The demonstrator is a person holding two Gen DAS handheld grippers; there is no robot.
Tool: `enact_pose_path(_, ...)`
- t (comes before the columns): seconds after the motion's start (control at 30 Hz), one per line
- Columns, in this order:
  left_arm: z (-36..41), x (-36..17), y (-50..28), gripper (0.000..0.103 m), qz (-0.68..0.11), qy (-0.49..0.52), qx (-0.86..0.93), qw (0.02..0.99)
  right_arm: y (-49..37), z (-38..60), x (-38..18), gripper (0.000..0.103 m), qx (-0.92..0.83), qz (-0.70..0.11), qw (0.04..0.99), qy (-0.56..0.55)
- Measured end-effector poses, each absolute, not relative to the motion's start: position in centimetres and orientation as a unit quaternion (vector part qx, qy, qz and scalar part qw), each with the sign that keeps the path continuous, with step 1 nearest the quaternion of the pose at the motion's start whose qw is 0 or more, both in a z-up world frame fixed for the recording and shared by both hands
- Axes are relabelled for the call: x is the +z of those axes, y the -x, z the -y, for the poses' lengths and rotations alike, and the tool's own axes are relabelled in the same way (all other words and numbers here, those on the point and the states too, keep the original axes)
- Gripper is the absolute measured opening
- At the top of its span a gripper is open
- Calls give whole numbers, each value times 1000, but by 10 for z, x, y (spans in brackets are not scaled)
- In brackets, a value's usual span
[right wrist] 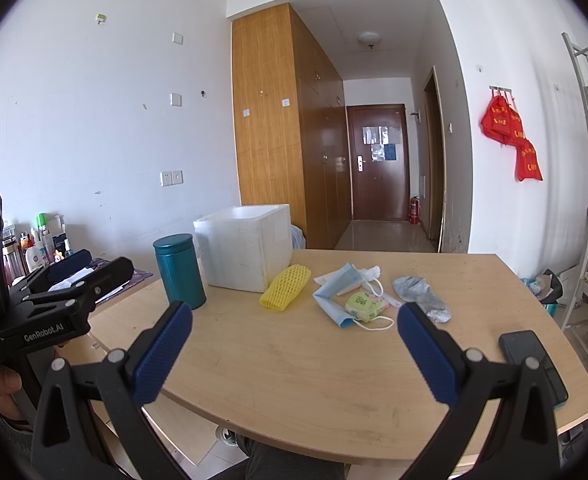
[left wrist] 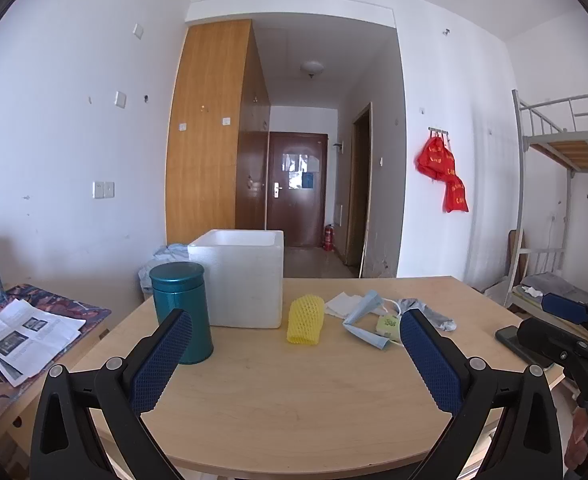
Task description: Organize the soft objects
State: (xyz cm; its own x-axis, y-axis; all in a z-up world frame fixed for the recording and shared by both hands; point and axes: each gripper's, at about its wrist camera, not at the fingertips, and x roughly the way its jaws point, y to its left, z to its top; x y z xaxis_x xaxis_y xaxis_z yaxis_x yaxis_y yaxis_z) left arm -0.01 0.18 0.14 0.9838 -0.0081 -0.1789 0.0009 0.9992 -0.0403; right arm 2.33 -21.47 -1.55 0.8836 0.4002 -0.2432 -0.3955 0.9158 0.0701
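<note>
Soft items lie loose mid-table: yellow foam net sleeve (left wrist: pixel 305 320) just right of the white foam box (left wrist: pixel 246 278), near its front corner. Right of the sleeve, a white tissue (left wrist: pixel 342 304), then a folded blue face mask (left wrist: pixel 364 316) with a small green tissue pack (left wrist: pixel 388 325) resting on its ear loop side. Grey sock (left wrist: pixel 430 314) is farthest right, near the mask, not touching the pack as far as visible. All sit on the light wood table (left wrist: pixel 294 400).

Foam box is open-topped, at the table's far-left part; inside not visible. Teal lidded canister (left wrist: pixel 181 312) stands upright just left-front of the box.

Left gripper (left wrist: pixel 294 356) is released, jaws spread wide, nothing between them, hovering over the near table edge. Right gripper (right wrist: pixel 294 350) likewise released and empty, over the near edge, soft items ahead of it.

Black phone (right wrist: pixel 534 364) lies flat at the table's right edge. Side table at left carries printed papers (left wrist: pixel 26 332) on patterned cloth. Red bags (left wrist: pixel 442 172) hang on the right wall; bunk bed (left wrist: pixel 566 136) at far right.
</note>
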Motion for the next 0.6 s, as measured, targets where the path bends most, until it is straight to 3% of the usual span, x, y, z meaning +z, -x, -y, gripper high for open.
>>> enact_pose_path(0.6, 1, 1, 3, 103, -92, 14, -2, 996, -20, 216, -14, 103, 205, -130, 970, -8)
